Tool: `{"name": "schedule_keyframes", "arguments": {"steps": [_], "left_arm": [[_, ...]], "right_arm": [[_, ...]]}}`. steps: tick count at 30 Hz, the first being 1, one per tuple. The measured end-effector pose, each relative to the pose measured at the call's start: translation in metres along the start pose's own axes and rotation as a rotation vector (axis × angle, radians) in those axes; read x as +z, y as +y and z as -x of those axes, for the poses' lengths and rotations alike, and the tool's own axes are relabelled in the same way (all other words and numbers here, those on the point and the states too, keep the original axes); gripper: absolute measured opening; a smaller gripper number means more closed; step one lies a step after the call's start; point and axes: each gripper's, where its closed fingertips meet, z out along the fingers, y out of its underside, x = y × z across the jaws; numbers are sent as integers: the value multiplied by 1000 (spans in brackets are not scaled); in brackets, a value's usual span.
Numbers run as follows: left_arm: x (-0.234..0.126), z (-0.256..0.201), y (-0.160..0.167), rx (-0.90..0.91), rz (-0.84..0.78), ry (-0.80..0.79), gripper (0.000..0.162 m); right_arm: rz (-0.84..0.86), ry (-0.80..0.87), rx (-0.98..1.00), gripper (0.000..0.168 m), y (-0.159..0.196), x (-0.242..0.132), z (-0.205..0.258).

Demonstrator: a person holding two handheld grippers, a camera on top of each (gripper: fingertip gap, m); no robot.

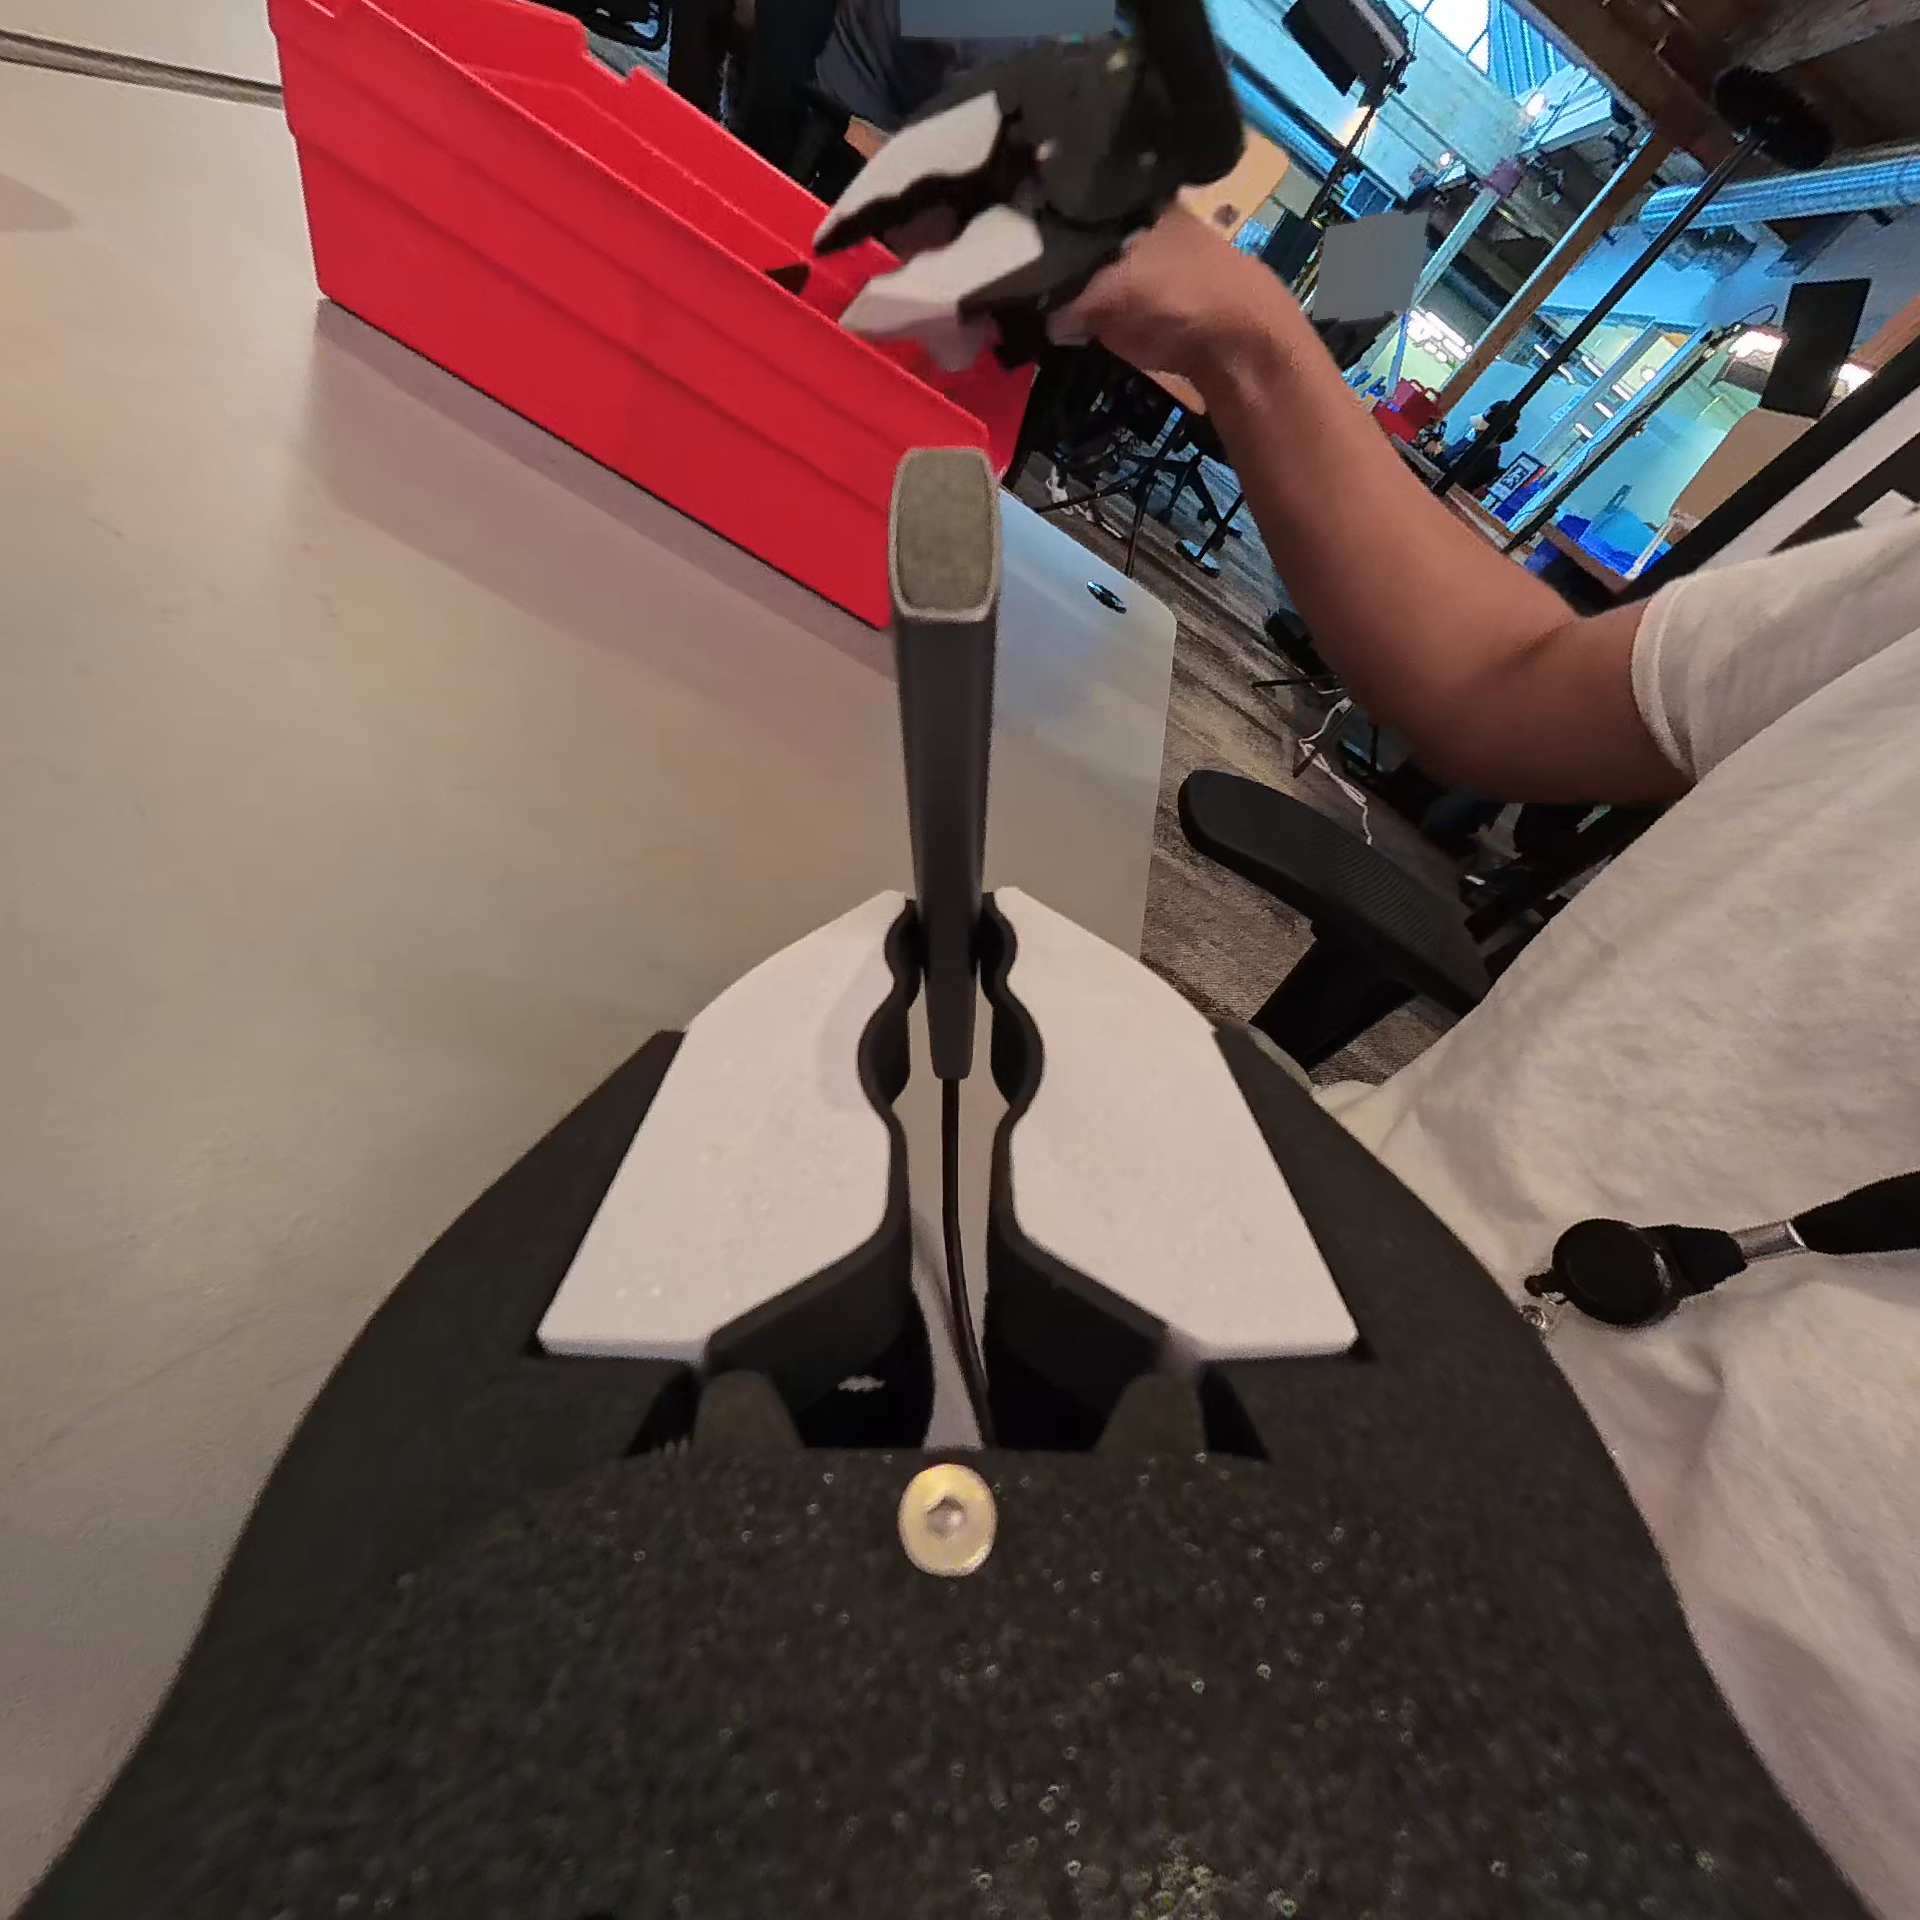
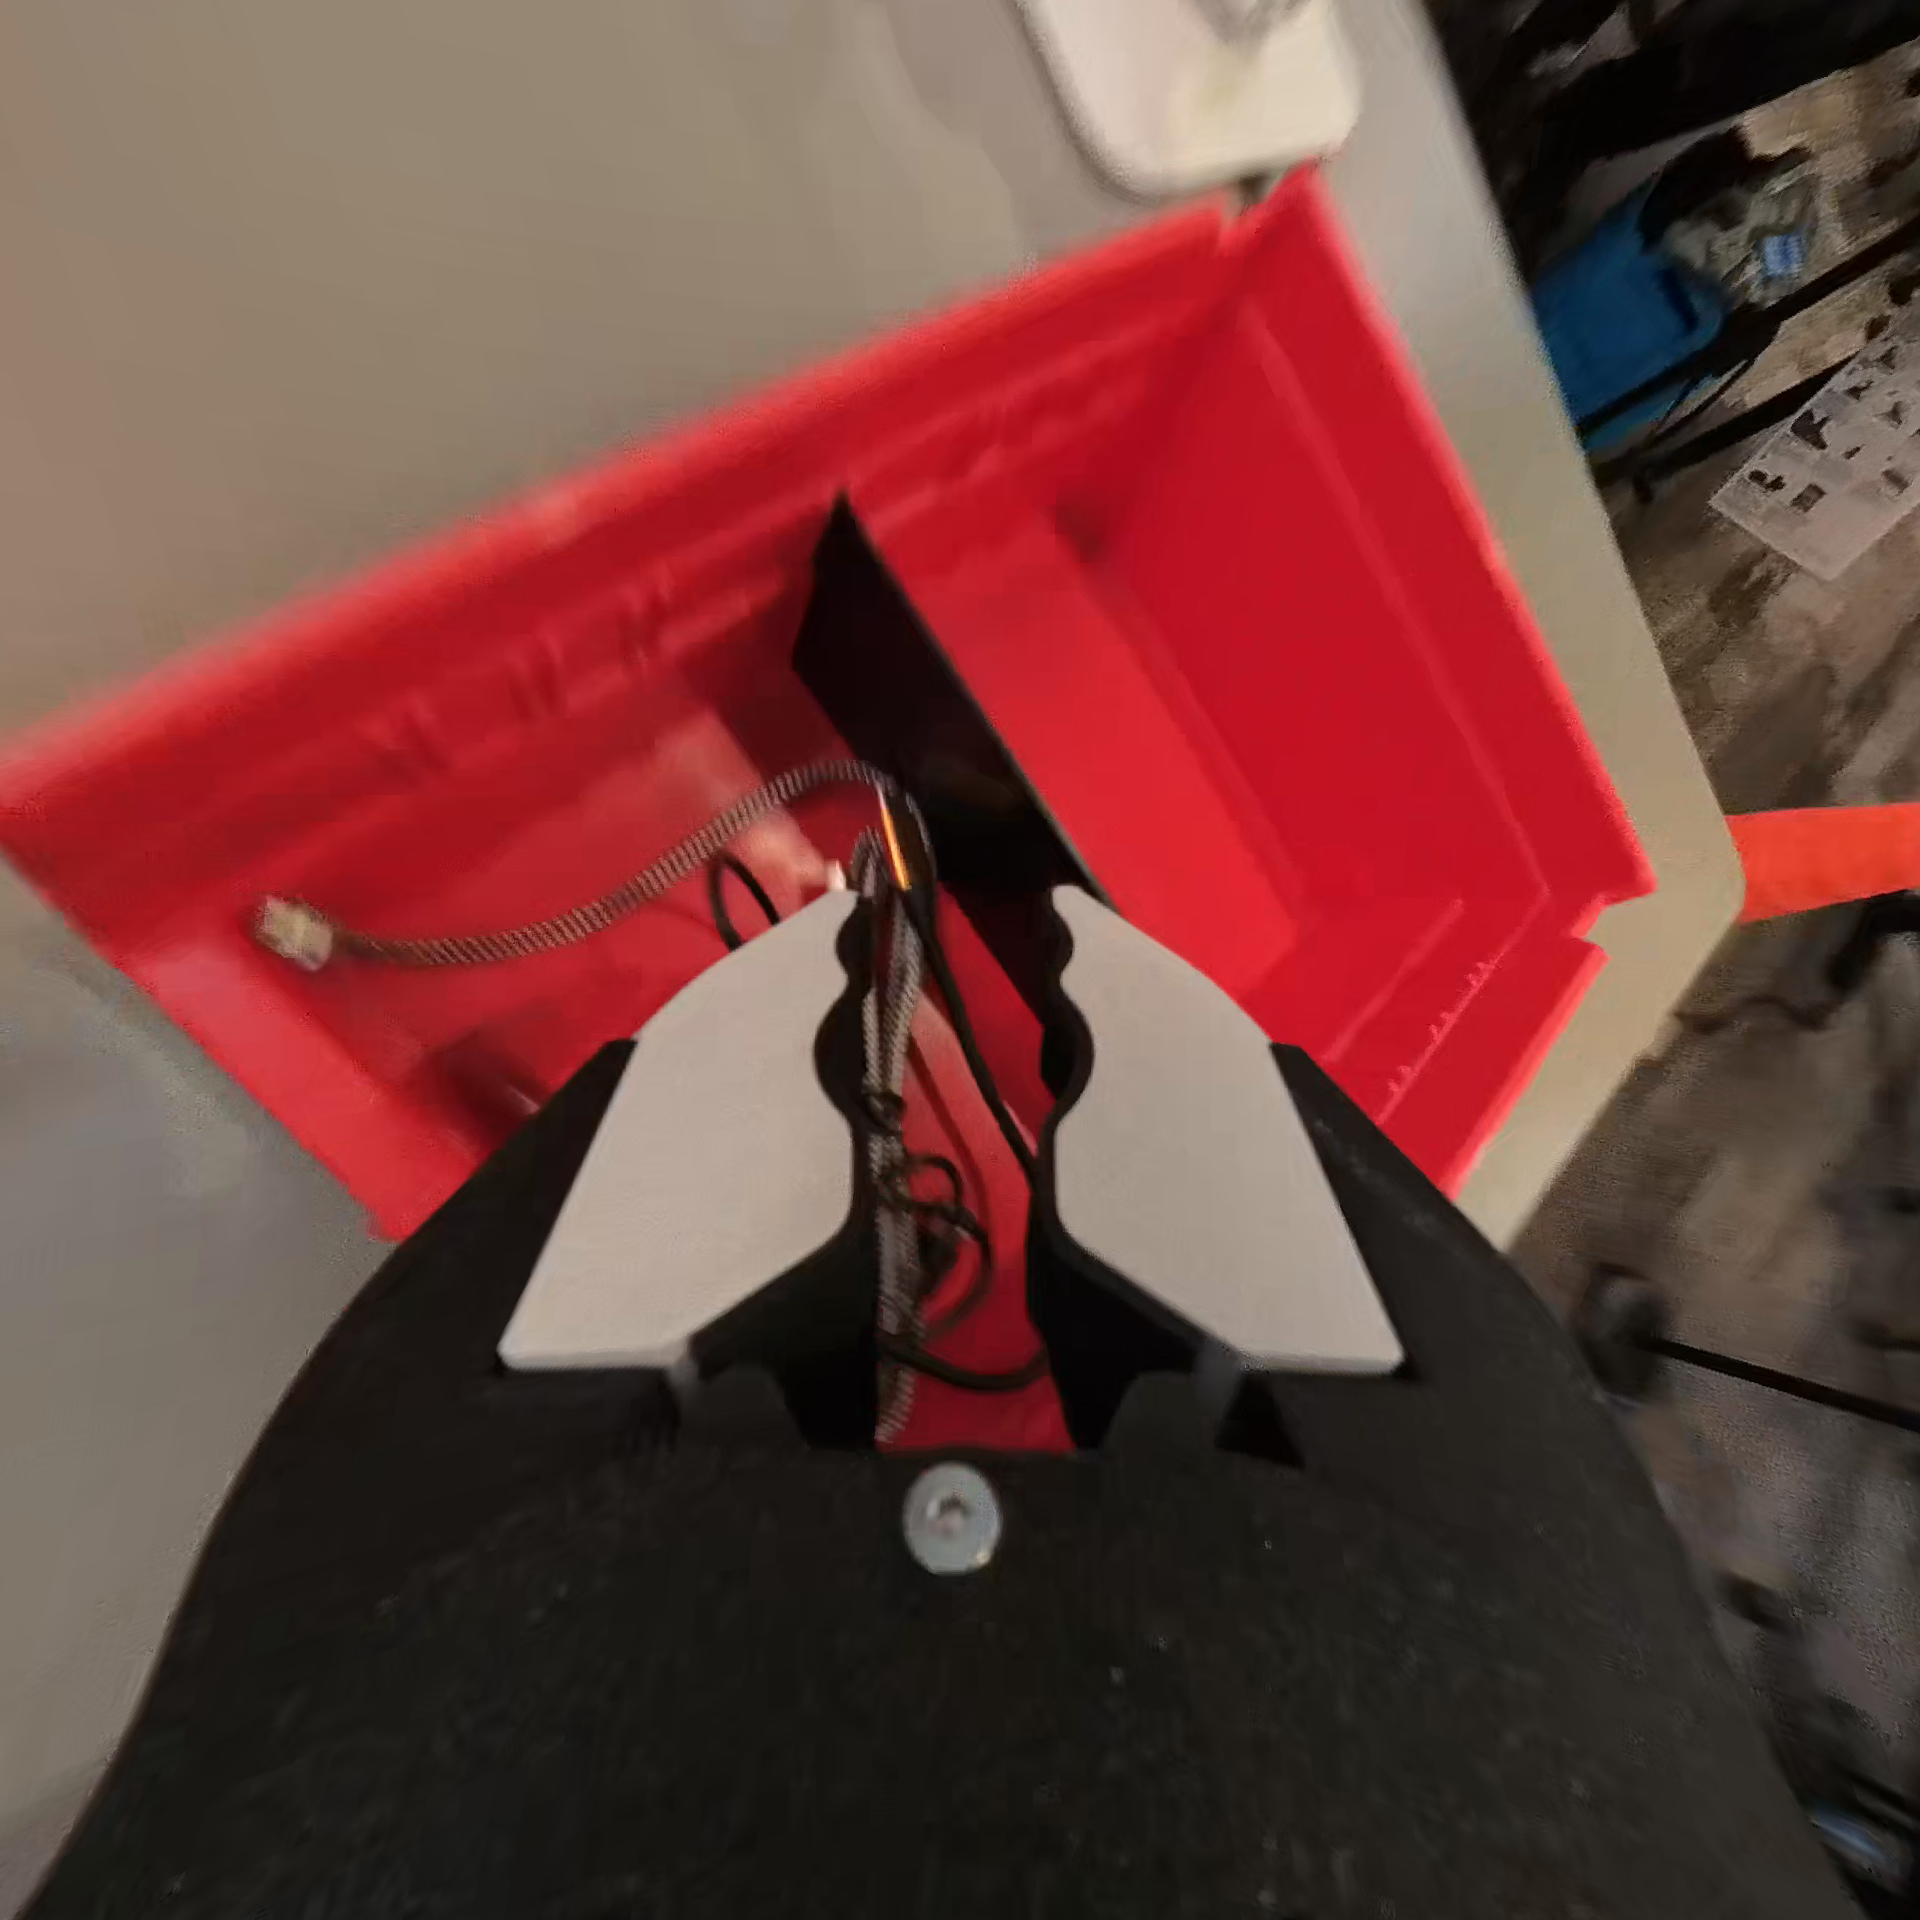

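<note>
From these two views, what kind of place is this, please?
Probably a workshop or lab in an open industrial hall: light stands and exposed ducts behind, a red bin on a white table.

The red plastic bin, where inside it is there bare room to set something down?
Inside the red plastic bin, the compartment right of the black divider panel is bare down to its floor. The left compartment is crowded: a braided grey cable and thin black wires lie there, under the right gripper.
</note>
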Motion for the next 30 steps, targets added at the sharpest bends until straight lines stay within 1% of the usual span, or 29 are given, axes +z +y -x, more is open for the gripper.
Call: {"name": "schedule_keyframes", "arguments": {"steps": [1, 3, 4, 6, 8, 10, 12, 16, 17, 18, 20, 23, 24, 27, 30], "left_arm": [[0, 0, 0, 0, 0, -3, 10], [0, 1, 0, -3, 2, -3, 10], [1, 2, 1, -4, 5, -1, 10], [2, 1, 2, 0, 11, 3, 10], [4, -2, 3, 12, 24, 12, 10], [7, -5, 5, 30, 38, 20, 10], [9, -10, 7, 49, 52, 35, 10], [14, -14, 12, 68, 78, 37, 10], [15, -15, 13, 74, 86, 39, 10], [15, -15, 14, 82, 89, 34, 10], [14, -12, 13, 103, 74, 3, 11], [6, -4, 4, 125, 15, -64, 33], [3, -1, 0, 124, -10, -83, 38], [-5, 5, -6, 94, -51, -98, 40], [-7, 9, -5, 80, -45, -101, 38]], "right_arm": [[-75, -13, 76, 29, -18, -11, 5], [-247, -117, 200, 33, -65, -33, 35], [-332, -213, 248, 33, -90, -41, 60], [-507, -481, 283, 34, -143, -58, 125], [-616, -684, 270, 36, -182, -65, 181], [-631, -792, 235, 37, -206, -55, 223], [-637, -837, 245, 37, -227, -39, 246], [-597, -961, 188, 35, -245, -19, 288], [-582, -969, 171, 24, -247, -14, 293], [-574, -985, 160, 10, -248, -12, 295], [-540, -1033, 188, 10, -247, -10, 292], [-543, -1030, 239, 9, -242, -17, 266], [-561, -991, 238, 9, -240, -21, 252], [-607, -797, 214, 9, -233, -42, 191], [-633, -499, 173, 9, -225, -72, 105]]}}
